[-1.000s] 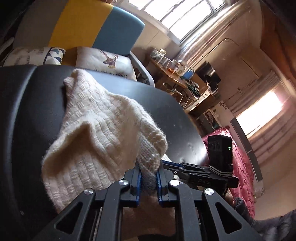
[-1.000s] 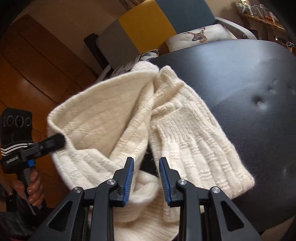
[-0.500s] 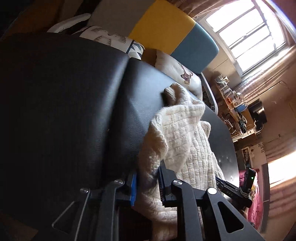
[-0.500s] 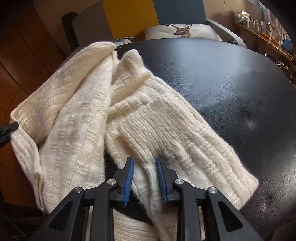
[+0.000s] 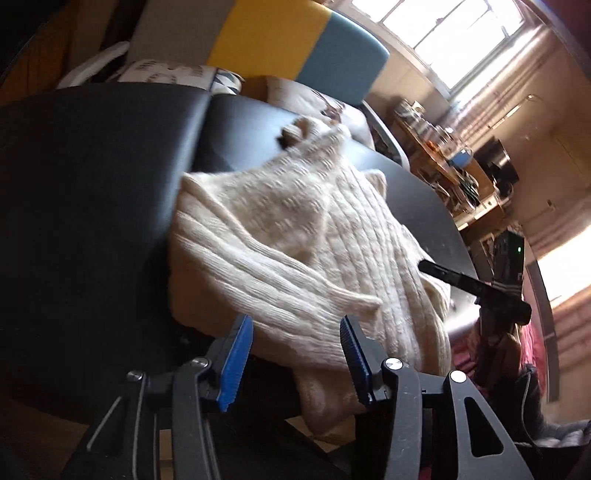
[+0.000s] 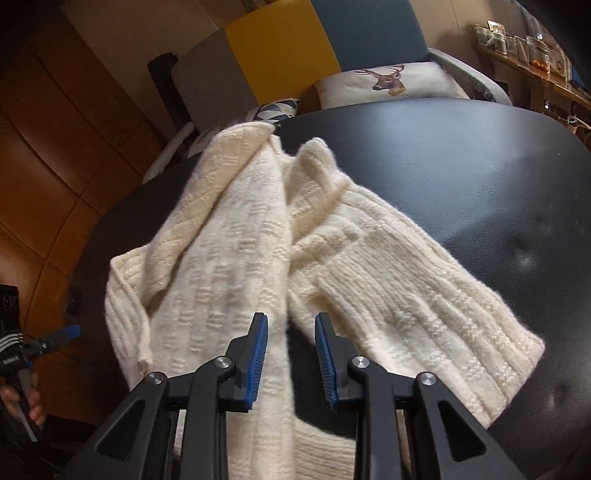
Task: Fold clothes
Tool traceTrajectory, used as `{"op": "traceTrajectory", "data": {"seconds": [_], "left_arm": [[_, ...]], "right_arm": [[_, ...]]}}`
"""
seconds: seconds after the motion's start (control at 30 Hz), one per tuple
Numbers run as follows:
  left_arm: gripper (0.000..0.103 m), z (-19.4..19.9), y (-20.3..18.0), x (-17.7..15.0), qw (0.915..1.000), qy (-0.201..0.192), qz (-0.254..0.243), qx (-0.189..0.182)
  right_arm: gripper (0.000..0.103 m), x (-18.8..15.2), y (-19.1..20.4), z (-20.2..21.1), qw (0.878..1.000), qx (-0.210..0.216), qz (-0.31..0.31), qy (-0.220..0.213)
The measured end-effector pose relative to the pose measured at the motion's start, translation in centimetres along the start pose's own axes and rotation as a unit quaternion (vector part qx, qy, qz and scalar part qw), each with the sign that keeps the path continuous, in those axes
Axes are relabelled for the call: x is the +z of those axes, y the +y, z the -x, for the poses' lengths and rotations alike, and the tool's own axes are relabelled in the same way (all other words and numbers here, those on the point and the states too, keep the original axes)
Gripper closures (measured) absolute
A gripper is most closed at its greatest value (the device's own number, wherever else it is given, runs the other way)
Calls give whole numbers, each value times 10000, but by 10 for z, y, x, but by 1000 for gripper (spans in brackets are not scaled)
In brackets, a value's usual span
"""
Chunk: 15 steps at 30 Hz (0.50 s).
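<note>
The cream ribbed knitted sweater [image 5: 314,258] lies bunched on the black padded leather-like tabletop [image 5: 92,184], with one edge hanging over the near rim. The left tongs [image 5: 295,354] stand open just above that near edge; the blue pads [image 5: 236,365] flank the knit without pressing it. Their jaws have just been opening, and the fold lies between them, unclamped.

The right tongs [image 6: 290,362] are parted by a narrow gap over the seam where two folded portions of the sweater [image 6: 258,258] meet. Dark tabletop [image 6: 461,177] shows between the pads [image 6: 258,358], and no cloth appears pinched, although the nearest knit sits very close to the left pad.

In the right wrist view, the left tongs [image 6: 55,338] appear at the left edge, beside the sweater, with a hand [image 6: 26,398] on the grip. In the left wrist view, the right tongs [image 5: 476,286] reach over the far side of the sweater.

Behind the tabletop stands a grey, yellow and blue panelled chair back [image 6: 288,51] with a white deer-print cushion [image 6: 388,83]. A bright window [image 5: 450,33] and a cluttered wooden side desk [image 5: 443,155] occupy the right of the room.

One second ago, the left tongs were clamped on a raised fold of the sweater; that fold now lies dropped on the pile.
</note>
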<state>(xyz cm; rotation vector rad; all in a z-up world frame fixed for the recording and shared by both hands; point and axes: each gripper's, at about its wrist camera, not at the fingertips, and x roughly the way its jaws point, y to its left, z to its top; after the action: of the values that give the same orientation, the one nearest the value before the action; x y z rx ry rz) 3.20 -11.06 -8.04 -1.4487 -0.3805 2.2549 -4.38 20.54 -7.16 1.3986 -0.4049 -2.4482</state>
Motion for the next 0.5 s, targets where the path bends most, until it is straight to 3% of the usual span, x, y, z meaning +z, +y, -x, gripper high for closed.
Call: {"op": "traceTrajectory", "data": {"seconds": [0.1,0.17,0.2,0.23,0.27,0.3,0.4,0.5], "left_arm": [[49,-34,-14,-2,9990,274,-140,332],[49,-57,-14,-5,9959,417,-146,792],[54,-64,-11,-6,9957,355,-106,850],[76,-62,-8,-6,9972,170,-32,734],[88,-58,-1,-5,9983,97,159,551],[89,-54,7,-4,9986,79,394,356],[93,-21,24,-2,9963,-462,725,91],[93,12,47,5,9887,-1017,1094,135]], "right_arm": [[77,-4,11,-13,9999,-41,145,32],[77,-2,12,-26,9998,-65,173,105],[77,-2,11,-31,9998,-52,153,134],[77,-4,10,-32,9998,-31,104,144],[77,-5,8,-32,9999,-10,49,149],[77,-6,5,-30,9999,-4,8,149],[77,-3,-7,-21,9999,-18,-121,53],[77,9,-21,-9,9992,-16,-364,-146]]}}
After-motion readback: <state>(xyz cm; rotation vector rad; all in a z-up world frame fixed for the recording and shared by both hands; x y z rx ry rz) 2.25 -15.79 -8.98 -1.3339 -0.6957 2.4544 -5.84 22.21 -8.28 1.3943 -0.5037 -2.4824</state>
